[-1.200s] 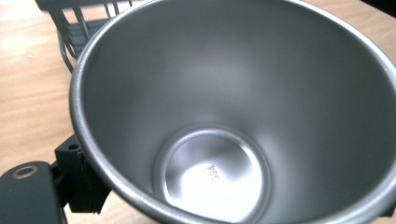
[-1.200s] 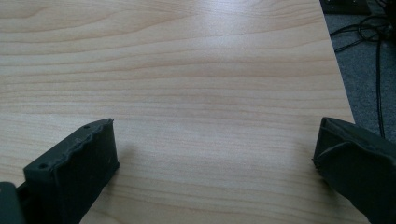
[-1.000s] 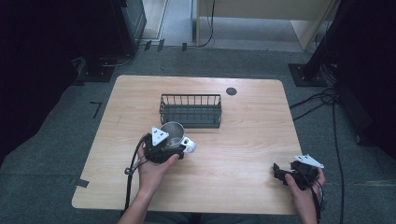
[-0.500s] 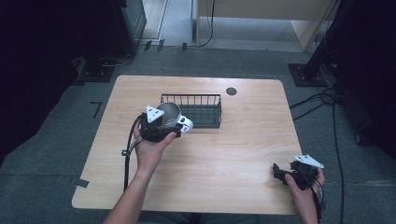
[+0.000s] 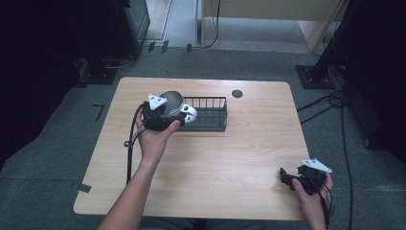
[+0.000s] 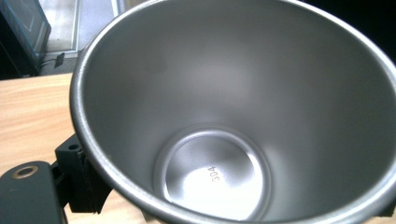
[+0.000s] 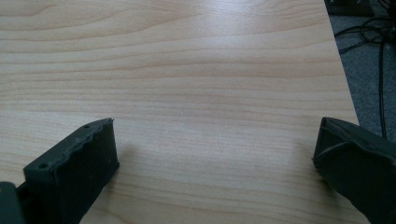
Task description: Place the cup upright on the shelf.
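A person's left gripper (image 5: 168, 115) held a steel cup (image 5: 171, 100) clamped between its jaws, raised above the wooden table (image 5: 230, 158) at the left end of a black wire basket (image 5: 208, 115), which sat at about 12 o'clock from the table's centre. From above, the cup's open mouth faced up and toward the camera, its rim overlapping the basket's left end; whether it touched the wire could not be told. In the left gripper view the cup (image 6: 233, 116) was seen from the mouth down to its bottom (stamped "304"), with one black jaw pressed against the outside wall at 8 o'clock. The right gripper (image 5: 287, 176) rested low near the table's edge at about 4 o'clock, well apart from cup and basket, its jaws spread wide with nothing between them. The right gripper view showed bare wood grain between the two jaws. A small dark round disc (image 5: 237, 93) lay on the table at 1 o'clock from the basket.
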Action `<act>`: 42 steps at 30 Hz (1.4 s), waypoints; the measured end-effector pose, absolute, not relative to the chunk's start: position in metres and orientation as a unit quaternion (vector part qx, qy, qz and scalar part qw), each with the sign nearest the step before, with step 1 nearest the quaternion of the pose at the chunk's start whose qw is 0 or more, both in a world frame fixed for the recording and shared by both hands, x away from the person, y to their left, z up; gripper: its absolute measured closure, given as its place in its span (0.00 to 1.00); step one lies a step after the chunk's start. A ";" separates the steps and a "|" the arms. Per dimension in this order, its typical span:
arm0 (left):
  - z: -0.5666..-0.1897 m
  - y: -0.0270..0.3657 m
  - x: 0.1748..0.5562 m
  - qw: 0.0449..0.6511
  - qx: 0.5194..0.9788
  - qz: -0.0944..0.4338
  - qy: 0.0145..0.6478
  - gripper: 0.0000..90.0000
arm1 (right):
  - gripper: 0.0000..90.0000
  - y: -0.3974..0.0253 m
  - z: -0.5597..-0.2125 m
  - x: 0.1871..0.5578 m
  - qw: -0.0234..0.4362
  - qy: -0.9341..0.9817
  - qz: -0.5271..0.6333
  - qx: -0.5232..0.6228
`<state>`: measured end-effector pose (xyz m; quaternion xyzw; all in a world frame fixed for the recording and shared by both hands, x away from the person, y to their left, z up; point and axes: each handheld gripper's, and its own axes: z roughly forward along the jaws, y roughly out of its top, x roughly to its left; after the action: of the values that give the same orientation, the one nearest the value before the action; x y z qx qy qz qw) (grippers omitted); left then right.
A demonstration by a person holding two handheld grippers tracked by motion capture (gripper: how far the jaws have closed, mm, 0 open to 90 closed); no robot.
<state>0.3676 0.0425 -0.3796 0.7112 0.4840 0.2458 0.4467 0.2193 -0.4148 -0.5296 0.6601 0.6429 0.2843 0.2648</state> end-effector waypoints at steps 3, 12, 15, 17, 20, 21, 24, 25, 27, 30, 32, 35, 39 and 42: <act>-0.378 0.041 0.373 0.445 0.711 0.249 0.484 0.09 | 0.00 -0.415 -0.530 0.219 0.265 0.643 0.284 0.660; -0.377 0.031 0.397 0.433 0.708 0.263 0.492 0.09 | 0.00 -0.415 -0.530 0.219 0.264 0.643 0.285 0.660; -0.380 0.027 0.404 0.429 0.707 0.266 0.496 0.09 | 0.00 -0.415 -0.530 0.219 0.264 0.644 0.285 0.659; -0.384 0.023 0.411 0.424 0.708 0.266 0.497 0.09 | 0.00 -0.415 -0.530 0.219 0.264 0.644 0.286 0.659; -0.387 0.020 0.415 0.423 0.708 0.269 0.498 0.09 | 0.00 -0.415 -0.529 0.219 0.263 0.644 0.286 0.659; -0.388 0.019 0.416 0.422 0.708 0.270 0.498 0.09 | 0.00 -0.415 -0.529 0.219 0.263 0.644 0.287 0.659; -0.390 0.015 0.421 0.418 0.705 0.274 0.502 0.09 | 0.00 -0.415 -0.529 0.219 0.263 0.644 0.287 0.658; -0.391 0.014 0.423 0.416 0.705 0.275 0.504 0.09 | 0.00 -0.415 -0.529 0.219 0.263 0.644 0.287 0.658; -0.394 0.012 0.426 0.412 0.706 0.275 0.506 0.09 | 0.00 -0.415 -0.529 0.219 0.263 0.644 0.288 0.659; -0.398 0.009 0.428 0.403 0.712 0.277 0.504 0.09 | 0.00 -0.415 -0.529 0.219 0.263 0.644 0.288 0.659; -0.401 0.007 0.429 0.395 0.714 0.283 0.503 0.09 | 0.00 -0.415 -0.529 0.219 0.263 0.643 0.288 0.659; -0.406 0.003 0.431 0.386 0.719 0.279 0.506 0.09 | 0.00 -0.415 -0.529 0.219 0.262 0.643 0.289 0.659; -0.410 0.000 0.433 0.377 0.724 0.280 0.506 0.09 | 0.00 -0.415 -0.529 0.219 0.262 0.643 0.289 0.659; -0.416 -0.003 0.436 0.368 0.728 0.279 0.507 0.09 | 0.00 -0.415 -0.529 0.219 0.262 0.644 0.289 0.659</act>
<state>0.4357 -0.0033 -0.4156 0.7276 0.5074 0.2794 0.3676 0.2190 -0.4151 -0.5295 0.6586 0.6435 0.2887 0.2623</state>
